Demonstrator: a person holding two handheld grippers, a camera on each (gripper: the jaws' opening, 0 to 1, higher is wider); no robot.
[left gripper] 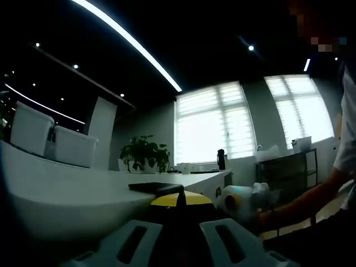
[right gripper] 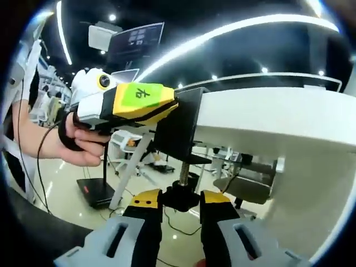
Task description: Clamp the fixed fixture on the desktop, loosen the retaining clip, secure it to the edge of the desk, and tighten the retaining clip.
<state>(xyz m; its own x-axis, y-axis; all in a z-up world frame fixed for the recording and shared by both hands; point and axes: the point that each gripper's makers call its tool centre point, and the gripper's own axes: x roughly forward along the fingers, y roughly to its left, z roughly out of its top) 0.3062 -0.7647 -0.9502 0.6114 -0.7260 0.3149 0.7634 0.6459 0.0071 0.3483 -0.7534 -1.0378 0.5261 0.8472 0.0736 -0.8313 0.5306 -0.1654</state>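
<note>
A: In the left gripper view, where is the clamp?

B: The left claw lies along the tabletop and holds the clamp's black top plate between its yellow tips, pressing it at the tabletop's edge. The right claw shows lower right, held by a person's arm

A: And the right gripper view?

B: The clamp hooks over the tabletop edge, its screw hanging straight down, long axis upright. The right claw comes from directly below, narrow, jaws closed on the black knob at the screw's foot. The left claw reaches in from the left onto the clamp's top, held by a hand

A: So what decides the coming move?

B: I judge the screw runs in line with the right claw, so tightening means rolling that wrist about the screw while the left holds steady
</note>
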